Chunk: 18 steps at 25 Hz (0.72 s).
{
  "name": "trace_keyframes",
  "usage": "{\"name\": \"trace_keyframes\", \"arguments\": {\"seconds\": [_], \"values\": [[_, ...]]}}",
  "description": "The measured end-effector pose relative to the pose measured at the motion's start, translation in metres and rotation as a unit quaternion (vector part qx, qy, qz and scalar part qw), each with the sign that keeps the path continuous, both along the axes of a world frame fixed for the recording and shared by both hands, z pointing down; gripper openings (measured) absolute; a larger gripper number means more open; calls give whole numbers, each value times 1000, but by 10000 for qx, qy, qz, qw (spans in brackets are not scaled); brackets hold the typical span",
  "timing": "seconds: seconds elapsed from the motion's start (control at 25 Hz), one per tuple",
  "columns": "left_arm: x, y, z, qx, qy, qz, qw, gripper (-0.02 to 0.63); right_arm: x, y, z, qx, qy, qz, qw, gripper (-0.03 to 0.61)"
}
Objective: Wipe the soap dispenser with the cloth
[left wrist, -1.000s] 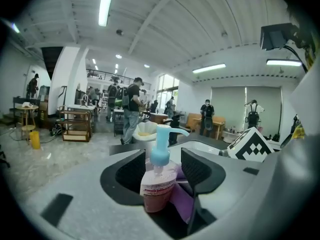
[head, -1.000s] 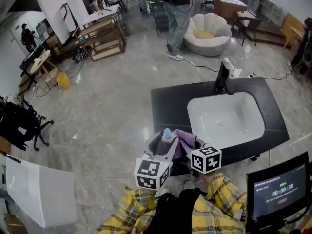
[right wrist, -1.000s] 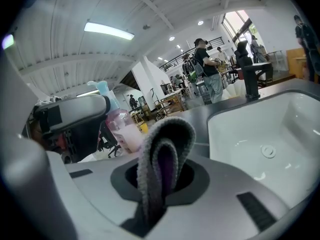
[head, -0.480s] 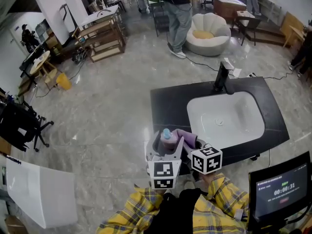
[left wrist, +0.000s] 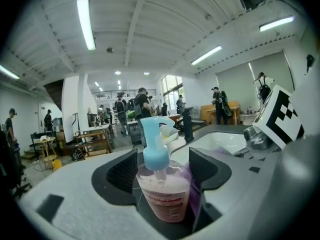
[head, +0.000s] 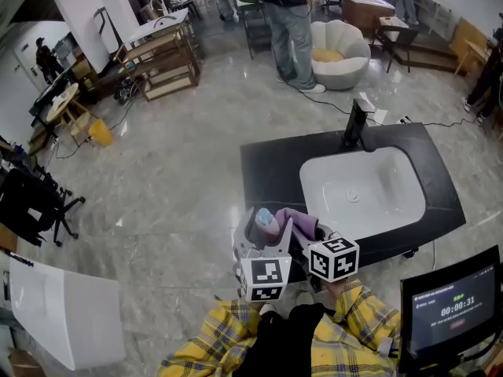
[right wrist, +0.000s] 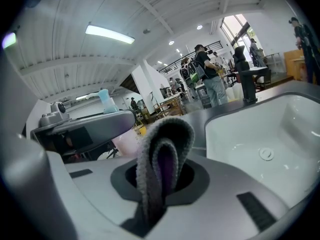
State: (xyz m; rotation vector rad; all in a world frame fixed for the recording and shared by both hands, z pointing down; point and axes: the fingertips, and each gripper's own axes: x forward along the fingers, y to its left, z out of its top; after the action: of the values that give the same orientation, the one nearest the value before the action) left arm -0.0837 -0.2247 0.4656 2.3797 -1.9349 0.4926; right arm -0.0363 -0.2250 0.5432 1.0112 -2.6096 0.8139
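The soap dispenser [left wrist: 162, 184], a clear bottle of pink soap with a light blue pump, stands at the near left corner of the black counter [head: 271, 167]. My left gripper [left wrist: 162, 171] has it between its jaws. They have just been opening, and a gap shows beside the bottle at the left pad. In the head view the dispenser [head: 265, 219] sits between the left gripper's white fingers [head: 284, 234]. My right gripper [right wrist: 165, 176] is shut on a folded grey and purple cloth [right wrist: 159, 159]. The cloth [head: 300, 222] lies just right of the bottle.
A white sink basin [head: 361, 191] fills the counter's right part, with a black faucet [head: 359, 122] behind it. A screen [head: 452, 305] stands at the near right. A person [head: 295, 22] stands on the grey floor beyond, near shelves and chairs.
The left gripper has rolled, and its marker cube has shifted right towards the middle. Its jaws stand wider around the dispenser. The right gripper and the cloth have kept still.
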Motion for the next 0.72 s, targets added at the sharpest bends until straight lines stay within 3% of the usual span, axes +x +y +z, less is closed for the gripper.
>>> {"name": "trace_keyframes", "arguments": {"seconds": [0.48, 0.72], "values": [[-3, 5, -9, 392, 107, 285, 9988, 295, 0, 2, -5, 38, -4, 58, 10000, 43], [-1, 8, -10, 709, 274, 787, 9940, 291, 2, -1, -5, 62, -28, 111, 9999, 43]]}}
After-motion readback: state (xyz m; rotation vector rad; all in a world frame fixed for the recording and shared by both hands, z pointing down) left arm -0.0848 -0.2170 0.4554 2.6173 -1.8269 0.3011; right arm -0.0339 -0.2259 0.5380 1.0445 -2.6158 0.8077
